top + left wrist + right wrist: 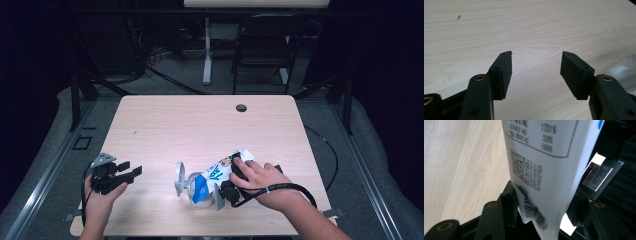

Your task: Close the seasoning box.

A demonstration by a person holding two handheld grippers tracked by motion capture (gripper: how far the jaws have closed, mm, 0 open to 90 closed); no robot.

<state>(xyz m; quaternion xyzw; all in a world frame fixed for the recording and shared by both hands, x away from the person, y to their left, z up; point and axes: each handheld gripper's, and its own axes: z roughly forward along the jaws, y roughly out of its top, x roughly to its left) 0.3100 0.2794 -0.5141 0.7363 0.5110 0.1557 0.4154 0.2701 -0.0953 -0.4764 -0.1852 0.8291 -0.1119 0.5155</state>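
My right gripper (231, 192) pinches the white-and-blue printed plastic pouch (216, 175) at about five o'clock on the pale wood worktop (200, 125), the pouch's lower end beside a clear plastic container (192, 187). My left gripper (120, 175), jaws spread and empty, hovers at eight o'clock. I'd keep the pinch firm on the pouch's crumpled edge. The right gripper view reveals a barcode and QR print that the high view can't resolve.

Count of items on the one wooden table (200, 125): one white and blue printed pouch (220, 172); one clear lidded container (192, 187) beside the pouch; two handheld grippers, the left gripper (131, 170) left of the pouch, the right gripper (227, 192) at the pouch. One cable hole (241, 108) beyond the pouch.
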